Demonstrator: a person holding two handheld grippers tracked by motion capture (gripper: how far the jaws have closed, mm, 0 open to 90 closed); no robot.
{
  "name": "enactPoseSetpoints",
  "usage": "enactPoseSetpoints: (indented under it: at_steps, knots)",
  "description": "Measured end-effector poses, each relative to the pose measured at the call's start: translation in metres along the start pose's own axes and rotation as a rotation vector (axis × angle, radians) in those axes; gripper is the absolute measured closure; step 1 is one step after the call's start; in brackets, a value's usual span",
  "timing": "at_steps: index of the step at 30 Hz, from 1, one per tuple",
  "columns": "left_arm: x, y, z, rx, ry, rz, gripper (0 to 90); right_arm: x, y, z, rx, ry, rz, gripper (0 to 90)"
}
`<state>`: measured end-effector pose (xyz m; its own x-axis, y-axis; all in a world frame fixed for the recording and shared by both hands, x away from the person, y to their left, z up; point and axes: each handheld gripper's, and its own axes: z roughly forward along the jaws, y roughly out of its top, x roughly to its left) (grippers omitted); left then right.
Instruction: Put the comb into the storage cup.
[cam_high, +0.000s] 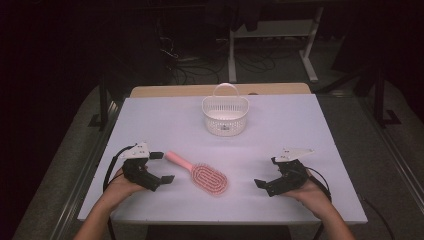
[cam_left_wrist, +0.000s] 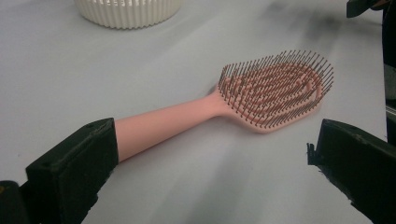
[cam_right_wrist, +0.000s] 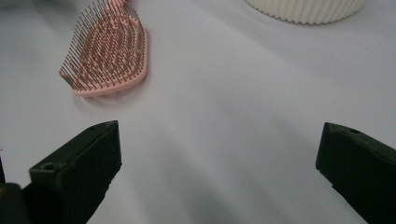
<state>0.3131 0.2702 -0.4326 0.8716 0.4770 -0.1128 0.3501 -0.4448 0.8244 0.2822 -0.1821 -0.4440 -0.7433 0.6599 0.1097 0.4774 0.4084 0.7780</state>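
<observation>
The table top (cam_high: 150, 125) looks smooth and matt, a pale sheet with a strip of bare wood showing along its far edge. The hairbrush (cam_left_wrist: 261, 98) appears to be pink plastic with a soft, satin handle and fine dark bristles. The basket (cam_high: 225, 116) is cream plastic with a ribbed, slotted wall. The left gripper (cam_high: 159, 167) and right gripper (cam_high: 272, 175) have matt black plastic-looking jaws with slightly rough edges.

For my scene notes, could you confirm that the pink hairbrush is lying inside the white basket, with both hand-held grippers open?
Not quite: the pink hairbrush lies on the table, in front of the white basket, as the high view shows. The left hand-held gripper and right hand-held gripper are indeed open.
</observation>
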Motion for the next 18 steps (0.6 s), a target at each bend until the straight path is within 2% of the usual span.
enactPoseSetpoints:
  at_steps: [18]
  knots:
    - [0.0031, 0.0069, -0.0029, -0.027, 0.004, -0.013, 0.0, -0.0019, 0.001, -0.0027, -0.021, -0.003, 0.018, 0.0]
